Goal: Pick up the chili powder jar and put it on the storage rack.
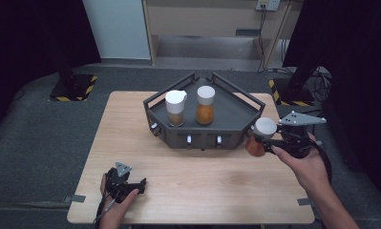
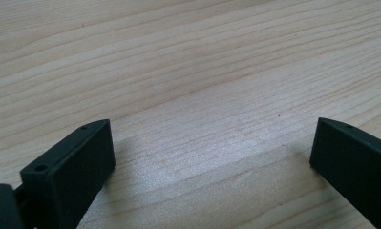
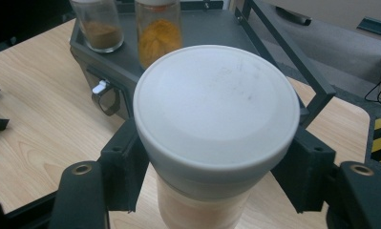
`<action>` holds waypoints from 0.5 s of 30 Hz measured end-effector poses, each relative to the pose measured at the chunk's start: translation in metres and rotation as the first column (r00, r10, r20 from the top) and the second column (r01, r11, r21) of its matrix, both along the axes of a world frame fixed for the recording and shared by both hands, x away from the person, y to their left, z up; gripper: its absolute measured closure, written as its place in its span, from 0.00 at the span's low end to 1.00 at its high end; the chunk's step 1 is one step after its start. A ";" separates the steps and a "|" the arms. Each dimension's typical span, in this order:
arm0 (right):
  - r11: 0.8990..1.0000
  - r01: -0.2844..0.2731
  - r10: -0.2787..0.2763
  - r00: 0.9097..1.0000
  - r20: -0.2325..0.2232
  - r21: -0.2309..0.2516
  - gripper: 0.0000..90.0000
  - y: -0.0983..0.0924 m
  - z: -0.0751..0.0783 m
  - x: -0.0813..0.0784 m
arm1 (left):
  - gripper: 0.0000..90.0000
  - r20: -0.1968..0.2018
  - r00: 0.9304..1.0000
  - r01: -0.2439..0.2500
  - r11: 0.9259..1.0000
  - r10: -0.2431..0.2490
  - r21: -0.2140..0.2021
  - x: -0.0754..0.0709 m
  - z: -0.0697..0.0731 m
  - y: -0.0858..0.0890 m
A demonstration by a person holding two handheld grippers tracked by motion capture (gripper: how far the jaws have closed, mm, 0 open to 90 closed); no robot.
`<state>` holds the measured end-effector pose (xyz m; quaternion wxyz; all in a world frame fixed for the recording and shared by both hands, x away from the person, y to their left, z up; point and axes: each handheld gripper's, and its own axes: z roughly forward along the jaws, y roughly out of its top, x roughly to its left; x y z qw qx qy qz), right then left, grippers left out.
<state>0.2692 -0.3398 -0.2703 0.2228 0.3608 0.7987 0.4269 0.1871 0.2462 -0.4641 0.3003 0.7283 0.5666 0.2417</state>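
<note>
A dark grey tray-like rack (image 1: 236, 112) stands at the table's far middle. It holds two spice jars with white lids: one with brown powder (image 1: 175, 109) on the left, one with orange powder (image 1: 205, 105) beside it. My right gripper (image 1: 263, 143) is shut on a third white-lidded jar of orange-red powder (image 1: 260, 136), held upright just off the rack's right corner. The right gripper view has its lid (image 3: 216, 102) between both jaws. My left gripper (image 1: 136, 183) rests open near the table's front left, with bare wood between its fingers (image 2: 73, 164).
The wooden table (image 1: 202, 186) has free room across its front and left. The rack's raised rails (image 1: 238, 93) rim its back and sides. Beyond the table are stands with yellow-black striped bases (image 1: 73, 88) and cables (image 1: 322, 78) on the floor.
</note>
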 end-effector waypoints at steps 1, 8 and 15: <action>1.000 0.001 -0.001 1.000 -0.001 0.001 0.38 0.001 0.001 0.000 | 0.00 0.000 1.000 0.000 1.000 0.000 0.000 0.000 0.000 0.000; 1.000 -0.011 0.011 1.000 0.008 0.000 0.38 0.006 0.008 0.005 | 0.00 0.000 1.000 0.000 1.000 0.000 0.000 0.000 0.000 0.000; 1.000 -0.016 0.016 1.000 0.013 0.010 0.38 0.007 0.012 0.009 | 0.00 0.000 1.000 0.000 1.000 0.000 0.000 0.000 0.000 0.000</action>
